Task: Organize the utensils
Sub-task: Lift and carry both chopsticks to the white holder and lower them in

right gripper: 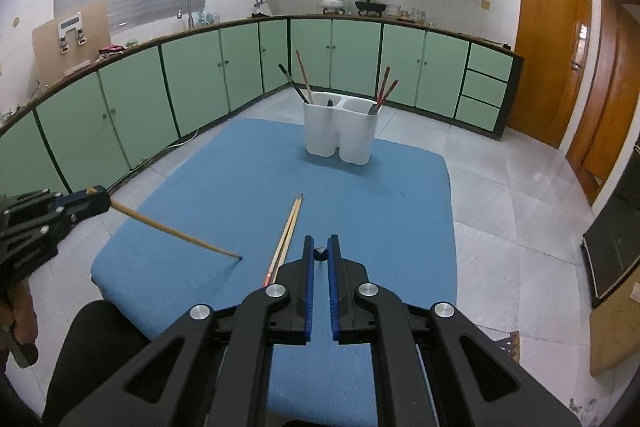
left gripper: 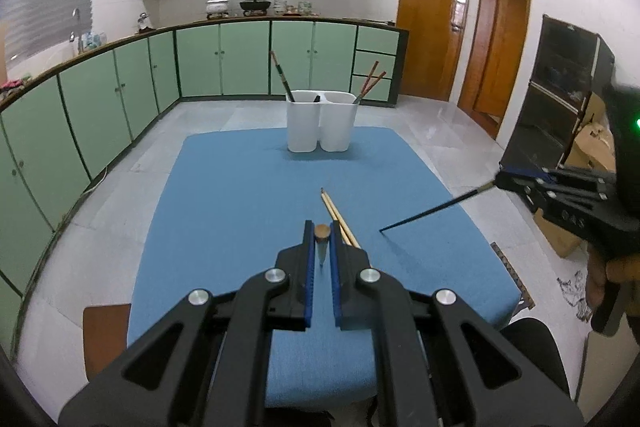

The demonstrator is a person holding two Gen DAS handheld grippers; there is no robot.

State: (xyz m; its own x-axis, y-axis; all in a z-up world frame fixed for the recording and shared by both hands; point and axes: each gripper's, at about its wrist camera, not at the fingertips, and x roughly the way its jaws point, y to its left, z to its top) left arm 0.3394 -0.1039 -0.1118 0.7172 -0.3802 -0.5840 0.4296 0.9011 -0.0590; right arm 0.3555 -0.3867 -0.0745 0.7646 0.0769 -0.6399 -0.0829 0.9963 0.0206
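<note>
My left gripper (left gripper: 322,227) is shut on a light wooden chopstick (left gripper: 322,233), seen end-on between the blue pads. From the right wrist view the same chopstick (right gripper: 172,231) slants down from the left gripper (right gripper: 96,197) toward the blue cloth. My right gripper (right gripper: 320,243) is shut on a black chopstick (right gripper: 321,253). In the left wrist view this black chopstick (left gripper: 436,207) points down-left from the right gripper (left gripper: 496,183). A pair of pale chopsticks (left gripper: 338,215) (right gripper: 288,231) lies on the cloth between both grippers. A white two-compartment holder (left gripper: 322,121) (right gripper: 340,129) stands at the far edge with several chopsticks in it.
The blue cloth (left gripper: 240,187) covers a small table standing on a tiled floor. Green kitchen cabinets (left gripper: 120,87) curve along the left and back. Wooden doors (left gripper: 436,27) and a dark shelf unit (left gripper: 560,87) are on the right. A person's hand (left gripper: 612,267) grips the right tool's handle.
</note>
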